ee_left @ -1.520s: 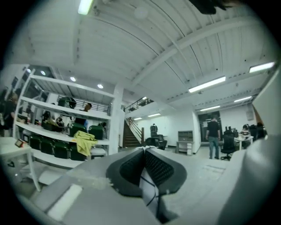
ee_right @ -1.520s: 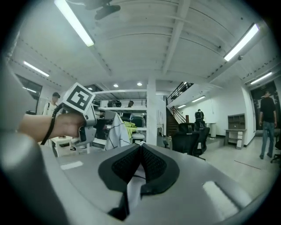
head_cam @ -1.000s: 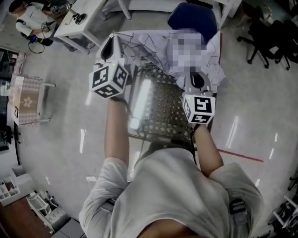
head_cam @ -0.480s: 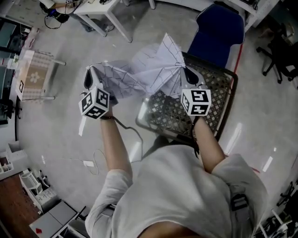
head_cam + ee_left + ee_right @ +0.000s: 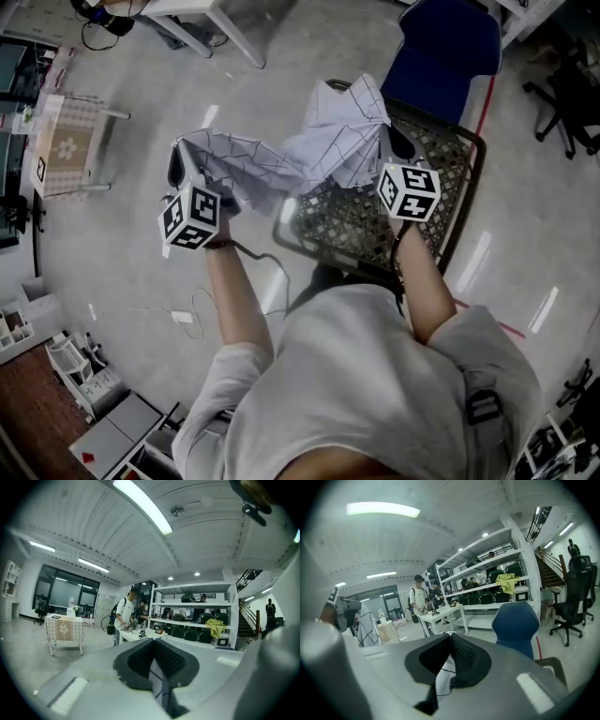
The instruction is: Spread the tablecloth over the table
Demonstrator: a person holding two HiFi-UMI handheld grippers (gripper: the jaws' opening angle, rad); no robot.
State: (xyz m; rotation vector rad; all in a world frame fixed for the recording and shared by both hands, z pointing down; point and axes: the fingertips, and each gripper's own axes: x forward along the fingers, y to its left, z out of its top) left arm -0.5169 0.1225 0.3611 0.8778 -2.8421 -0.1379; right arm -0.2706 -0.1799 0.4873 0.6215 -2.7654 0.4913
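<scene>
The tablecloth (image 5: 300, 155), white with thin dark grid lines, hangs bunched in the air between my two grippers. My left gripper (image 5: 178, 159) is out past the table's left side, over the floor, and is shut on one corner. My right gripper (image 5: 394, 139) is above the table (image 5: 361, 230), a dark lattice-patterned top, and is shut on another part of the cloth. In the left gripper view the jaws (image 5: 153, 641) pinch a strip of the cloth (image 5: 157, 686). In the right gripper view the jaws (image 5: 450, 637) clamp a fold of the cloth (image 5: 443, 679). Most of the tabletop lies bare.
A blue chair (image 5: 450, 47) stands at the table's far end. A small table with a checked cover (image 5: 61, 150) is at far left, and a white table (image 5: 202, 19) at the top. A black office chair (image 5: 562, 84) sits at the right. A cable (image 5: 202, 305) lies on the floor.
The cloth has come up off the table's far end. My left gripper swung out left past the table's edge and drew the cloth with it. My right gripper sank a little.
</scene>
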